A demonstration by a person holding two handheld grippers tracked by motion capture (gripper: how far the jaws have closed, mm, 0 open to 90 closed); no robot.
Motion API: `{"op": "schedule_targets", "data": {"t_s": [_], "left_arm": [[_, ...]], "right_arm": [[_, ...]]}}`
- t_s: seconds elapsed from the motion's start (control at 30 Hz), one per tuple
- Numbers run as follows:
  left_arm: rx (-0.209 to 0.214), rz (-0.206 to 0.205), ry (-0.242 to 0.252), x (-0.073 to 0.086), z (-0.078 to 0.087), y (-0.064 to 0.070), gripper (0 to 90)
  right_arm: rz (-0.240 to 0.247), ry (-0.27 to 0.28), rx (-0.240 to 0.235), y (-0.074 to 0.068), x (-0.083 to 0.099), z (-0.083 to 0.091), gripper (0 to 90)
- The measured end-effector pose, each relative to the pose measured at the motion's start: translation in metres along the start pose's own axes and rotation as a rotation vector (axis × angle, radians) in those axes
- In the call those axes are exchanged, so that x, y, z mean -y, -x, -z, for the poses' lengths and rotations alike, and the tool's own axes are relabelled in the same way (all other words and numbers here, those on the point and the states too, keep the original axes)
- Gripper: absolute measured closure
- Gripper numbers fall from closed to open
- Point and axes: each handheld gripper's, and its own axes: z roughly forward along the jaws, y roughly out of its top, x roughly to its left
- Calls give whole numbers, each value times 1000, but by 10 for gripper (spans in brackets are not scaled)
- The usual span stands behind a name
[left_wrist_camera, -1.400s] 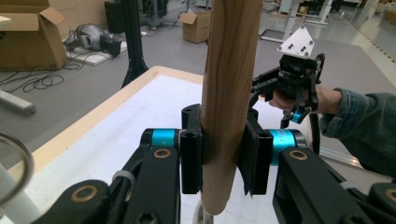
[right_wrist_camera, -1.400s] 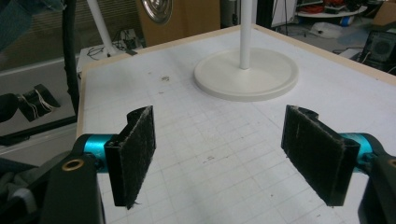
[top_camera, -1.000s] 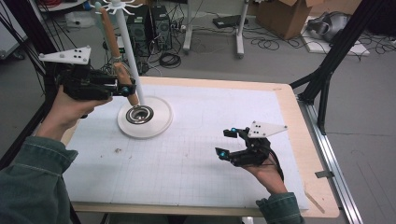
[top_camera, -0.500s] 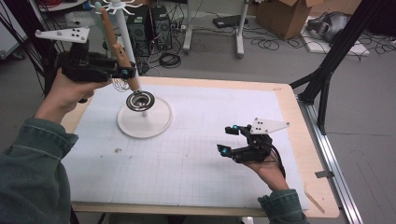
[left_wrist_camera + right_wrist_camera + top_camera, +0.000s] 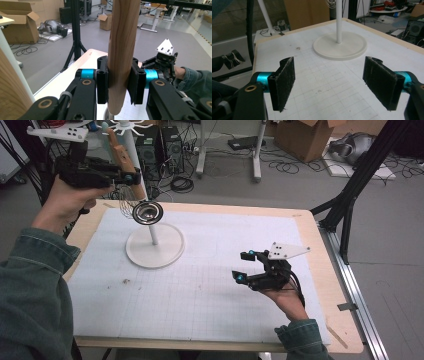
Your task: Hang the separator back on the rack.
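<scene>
The wooden-handled strainer (image 5: 134,190) hangs in the air above the white stand (image 5: 154,245), its handle clamped in the left tongs (image 5: 117,82). The right tongs (image 5: 332,85) gape wide, empty, low over the table (image 5: 225,270).

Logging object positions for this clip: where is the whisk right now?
In the high view the whisk is at the table's far left, lifted above the white stand's base, beside its pole; the left tongs clamp its wooden handle.
</scene>
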Motion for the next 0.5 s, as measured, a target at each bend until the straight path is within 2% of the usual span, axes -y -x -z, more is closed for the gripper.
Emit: {"op": "schedule_targets", "data": {"t_s": [0.37,0.5], "left_arm": [[6,35,17,-11,6,-14,725],[24,50,32,-15,7,-18,724]], "right_arm": [[7,13,2,0,-6,0,251],[13,14,-7,1,-11,-2,251]]}}
